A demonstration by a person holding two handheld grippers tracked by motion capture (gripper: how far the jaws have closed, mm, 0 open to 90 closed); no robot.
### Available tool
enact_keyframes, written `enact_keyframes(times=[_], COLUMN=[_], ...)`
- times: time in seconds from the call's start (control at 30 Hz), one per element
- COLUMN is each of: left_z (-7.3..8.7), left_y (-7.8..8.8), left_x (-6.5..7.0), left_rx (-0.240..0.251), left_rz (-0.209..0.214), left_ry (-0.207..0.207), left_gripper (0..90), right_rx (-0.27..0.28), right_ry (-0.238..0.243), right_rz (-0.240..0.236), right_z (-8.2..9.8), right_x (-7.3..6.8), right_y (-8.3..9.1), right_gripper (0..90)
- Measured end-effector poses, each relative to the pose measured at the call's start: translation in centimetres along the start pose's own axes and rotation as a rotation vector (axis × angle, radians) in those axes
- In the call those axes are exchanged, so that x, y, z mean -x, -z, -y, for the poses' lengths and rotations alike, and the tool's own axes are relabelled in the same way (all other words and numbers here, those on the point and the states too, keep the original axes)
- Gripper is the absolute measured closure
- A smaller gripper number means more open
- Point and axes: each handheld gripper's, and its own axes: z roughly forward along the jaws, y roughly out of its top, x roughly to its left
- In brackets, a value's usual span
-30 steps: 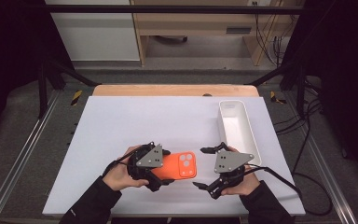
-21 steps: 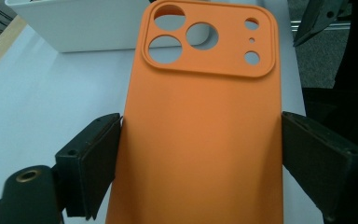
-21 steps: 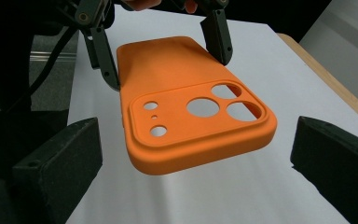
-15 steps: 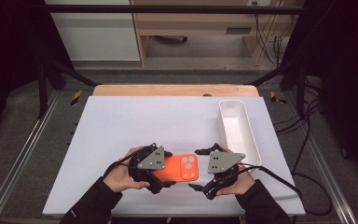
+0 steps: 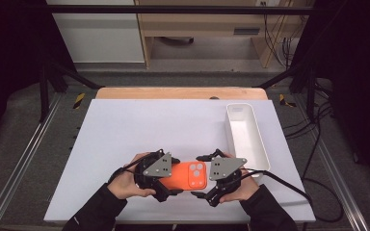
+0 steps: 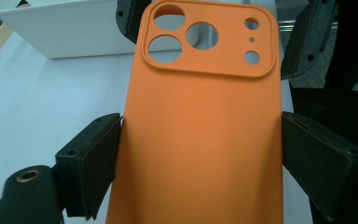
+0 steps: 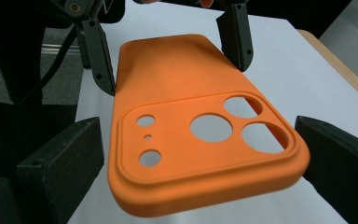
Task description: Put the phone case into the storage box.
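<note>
An orange phone case (image 5: 188, 175) with camera cut-outs hangs just above the white mat, near its front edge. My left gripper (image 5: 173, 177) is shut on it, the pads pressing both long edges of the case (image 6: 200, 140). My right gripper (image 5: 198, 176) faces it from the right. Its jaws straddle the camera end of the case (image 7: 191, 116) and have just been closing. A thin gap remains at the left pad (image 7: 74, 158), so they do not grip. The left gripper's fingers (image 7: 98, 51) hold the case's far half.
A long white tray (image 5: 245, 132) stands on the mat's right side, just beyond my right hand, and is seen behind the case as the tray (image 6: 65, 28). The white mat (image 5: 149, 130) stretches away toward the wooden table edge (image 5: 173, 93).
My right gripper has moved left until its jaws stand on both sides of the case's camera end. The left gripper and the case have stayed still.
</note>
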Motion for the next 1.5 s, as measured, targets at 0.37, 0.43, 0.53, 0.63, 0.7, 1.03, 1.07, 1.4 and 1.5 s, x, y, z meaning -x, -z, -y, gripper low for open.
enact_keyframes(times=[0.37,0.43,0.53,0.63,0.7,1.03,1.07,1.4,1.5], left_z=[-0.23,-0.26,-0.29,-0.25,-0.28,-0.38,-0.34,-0.21,-0.14], left_y=[0.01,0.04,0.04,0.01,-0.03,-0.12,-0.10,-0.06,-0.10], left_x=[0.26,0.31,0.34,0.31,0.40,0.63,0.60,0.51,0.46], left_rx=[0.005,0.009,0.010,0.013,0.018,0.014,0.014,0.016,0.019], left_rz=[0.014,0.018,0.021,0.033,0.044,0.053,0.052,0.058,0.061], left_ry=[-0.010,-0.012,-0.013,-0.012,-0.010,-0.028,-0.026,-0.028,-0.026], left_gripper=[14.4,14.4,14.4,14.5,14.5,14.5,14.5,14.5,14.5], right_rx=[0.006,0.009,0.015,0.024,0.034,0.052,0.054,0.061,0.061], right_ry=[0.006,0.010,0.011,0.013,0.011,0.016,0.019,0.024,0.023], right_rz=[-0.033,-0.035,-0.042,-0.050,-0.063,-0.099,-0.095,-0.100,-0.105], right_z=[0.09,0.11,0.11,0.15,0.15,0.24,0.26,0.30,0.34], right_x=[-0.05,-0.07,-0.07,-0.09,-0.10,-0.28,-0.31,-0.36,-0.31], right_y=[-0.28,-0.26,-0.24,-0.24,-0.26,-0.32,-0.32,-0.36,-0.37], right_gripper=[7.0,8.7,8.7,9.4,9.3,11.6,12.8,15.4,15.8])
